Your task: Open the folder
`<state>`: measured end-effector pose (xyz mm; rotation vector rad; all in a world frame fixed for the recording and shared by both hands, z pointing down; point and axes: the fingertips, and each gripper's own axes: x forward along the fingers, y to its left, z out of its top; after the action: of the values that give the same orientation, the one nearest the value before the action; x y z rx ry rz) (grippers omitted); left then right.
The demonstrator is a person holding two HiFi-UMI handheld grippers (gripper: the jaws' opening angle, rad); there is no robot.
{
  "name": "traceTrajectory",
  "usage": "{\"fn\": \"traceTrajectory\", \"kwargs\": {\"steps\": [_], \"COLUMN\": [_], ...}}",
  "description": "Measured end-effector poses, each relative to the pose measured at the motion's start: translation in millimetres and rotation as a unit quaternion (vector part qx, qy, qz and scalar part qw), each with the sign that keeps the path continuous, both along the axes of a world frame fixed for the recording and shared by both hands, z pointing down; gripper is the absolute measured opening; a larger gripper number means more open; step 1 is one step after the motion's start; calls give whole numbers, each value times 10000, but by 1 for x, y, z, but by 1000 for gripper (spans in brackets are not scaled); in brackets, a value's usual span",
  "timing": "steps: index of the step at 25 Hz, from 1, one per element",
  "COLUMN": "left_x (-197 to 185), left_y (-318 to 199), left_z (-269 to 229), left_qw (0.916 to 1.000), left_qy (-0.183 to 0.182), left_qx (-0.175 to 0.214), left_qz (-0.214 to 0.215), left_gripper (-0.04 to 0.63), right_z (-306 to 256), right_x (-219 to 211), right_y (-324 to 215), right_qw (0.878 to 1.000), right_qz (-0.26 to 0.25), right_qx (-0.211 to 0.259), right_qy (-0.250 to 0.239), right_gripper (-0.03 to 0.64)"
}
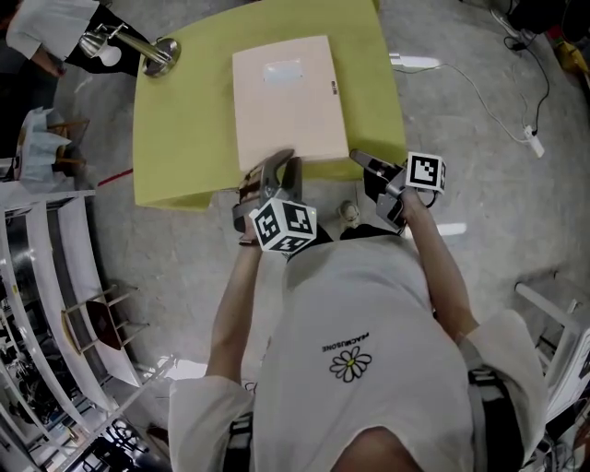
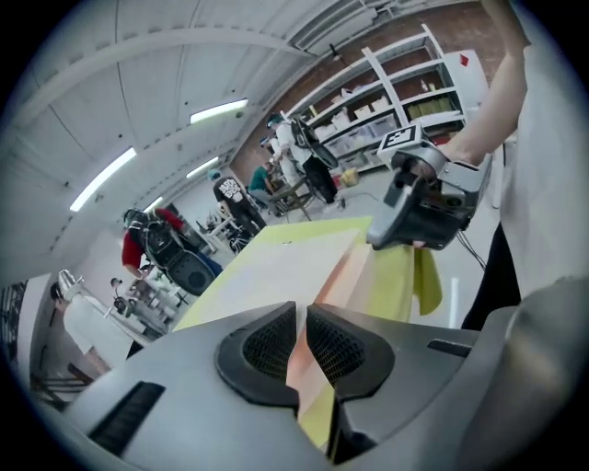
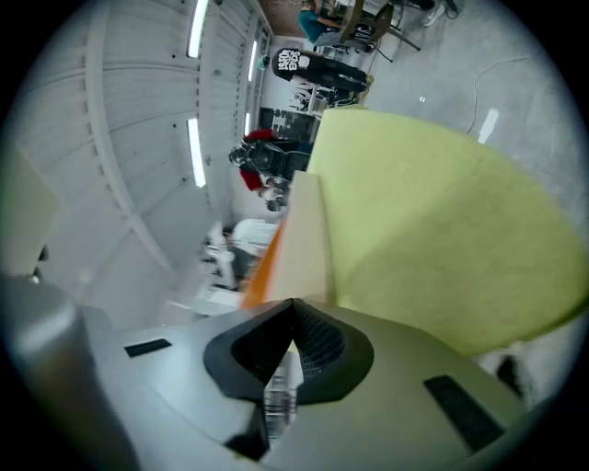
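Note:
A cream folder (image 1: 281,97) lies shut on the yellow table (image 1: 175,138), its near edge toward me. My left gripper (image 1: 279,164) is at the middle of that near edge. In the left gripper view its pads (image 2: 267,348) press on the thin pink-orange edge of the folder (image 2: 317,276). My right gripper (image 1: 358,157) is at the folder's near right corner and also shows in the left gripper view (image 2: 419,207). In the right gripper view the folder (image 3: 304,244) runs straight into the closed jaws of the right gripper (image 3: 293,317).
A metal stand (image 1: 159,53) sits on the table's far left corner, beside a person in white (image 1: 51,28). A white power strip (image 1: 415,63) and cable lie on the floor at the right. Shelving (image 1: 37,304) and a wooden rack (image 1: 101,323) stand at left.

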<state>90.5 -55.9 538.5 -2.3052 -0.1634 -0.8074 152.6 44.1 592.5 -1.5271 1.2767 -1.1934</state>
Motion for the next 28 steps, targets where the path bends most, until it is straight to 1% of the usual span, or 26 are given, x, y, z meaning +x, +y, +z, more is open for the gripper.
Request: {"fn": "traceTrajectory", "kwargs": {"steps": [1, 2, 3, 4, 5, 7, 10, 11, 12, 13, 14, 16, 18, 21, 24, 25, 26, 28], "left_x": [1, 2, 4, 7, 10, 13, 12, 12, 13, 13, 14, 15, 15, 16, 15, 15, 15, 14], "left_y": [-2, -5, -6, -7, -6, -6, -15, -17, -17, -14, -11, -7, -5, -7, -12, -15, -21, -36], "left_z": [-4, -9, -16, -23, -29, -35, -40, -41, -42, -41, -38, -31, -25, -21, -17, -20, -27, -48], "left_qw": [9998, 9992, 9978, 9960, 9941, 9914, 9883, 9885, 9895, 9906, 9916, 9935, 9935, 9908, 9883, 9855, 9810, 9679], "left_qy": [116, 245, 360, 450, 516, 594, 669, 673, 660, 631, 592, 518, 467, 452, 474, 570, 728, 1097], "left_qx": [-105, -261, -464, -676, -857, -1087, -1279, -1259, -1199, -1139, -1088, -978, -990, -1199, -1350, -1477, -1638, -2004], "left_qz": [-93, -201, -303, -378, -416, -427, -500, -500, -468, -416, -361, -279, -314, -436, -521, -611, -745, -1047], "left_gripper": [40, 40, 40, 38, 38, 36, 23, 23, 23, 23, 23, 23, 23, 23, 23, 23, 23, 21], "right_z": [11, 19, 25, 27, 26, 15, -19, -32, -44, -54, -59, -59, -49, -27, -7, -1, 2, 2], "right_x": [-4, -11, -19, -25, -30, -29, -10, -1, 8, 17, 25, 32, 30, 27, 26, 24, 24, 26], "right_y": [3, 5, 7, 9, 12, 14, 5, 3, 3, 4, 3, -7, -20, -22, -25, -25, -25, -25], "right_qw": [9992, 9971, 9952, 9943, 9951, 9986, 9991, 9971, 9940, 9909, 9894, 9921, 9960, 9996, 9986, 9976, 9968, 9966], "right_qz": [-56, -193, -357, -471, -494, -340, -11, 131, 309, 479, 578, 462, 237, 240, 121, 72, 62, 107], "right_qx": [-402, -713, -873, -905, -819, -393, 429, 748, 1039, 1244, 1323, 1165, 805, 100, -479, -655, -762, -790], "right_qy": [60, 161, 268, 303, 232, -39, -56, -85, -158, -209, -178, 108, 303, 103, 181, 229, 243, 204], "right_gripper": [6, 6, 6, 6, 6, 6, 10, 76, 194, 226, 237, 247, 245, 245, 245, 233, 204, 201]}}
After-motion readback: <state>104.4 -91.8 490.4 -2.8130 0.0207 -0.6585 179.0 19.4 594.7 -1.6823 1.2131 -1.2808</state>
